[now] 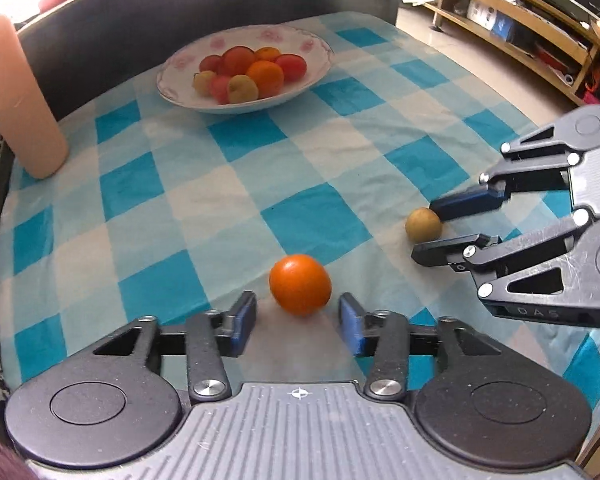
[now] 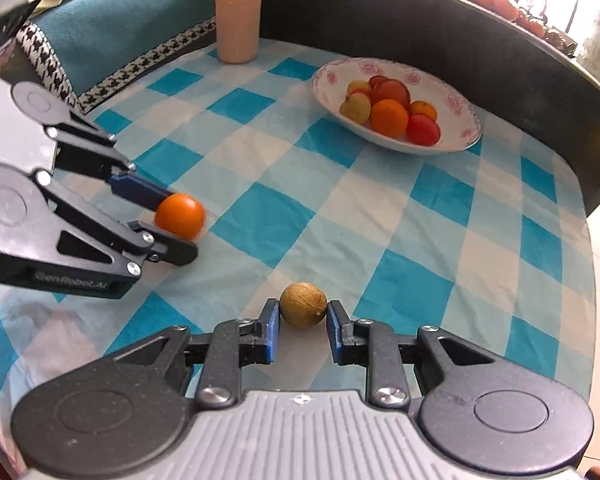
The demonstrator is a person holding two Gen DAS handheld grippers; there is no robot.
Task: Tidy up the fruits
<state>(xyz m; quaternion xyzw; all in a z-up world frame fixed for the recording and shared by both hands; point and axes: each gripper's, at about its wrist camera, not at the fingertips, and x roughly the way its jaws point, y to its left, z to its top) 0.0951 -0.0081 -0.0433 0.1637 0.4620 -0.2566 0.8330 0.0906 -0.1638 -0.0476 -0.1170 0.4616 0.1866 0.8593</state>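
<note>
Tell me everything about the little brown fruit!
The brown fruit is small, round and dull tan, with a rough, slightly fibrous-looking skin and a tiny dark nub on one side. It sits on the blue-and-white checked cloth, apart from the bowl. The right gripper has one blue pad on each side of it, right at its sides.

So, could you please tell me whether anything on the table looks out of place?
Two fruits lie loose on the checked cloth, outside the bowl that holds the rest: an orange between the left hand-held gripper's open fingers, and a small brownish fruit at the right hand-held gripper's tips.
</note>
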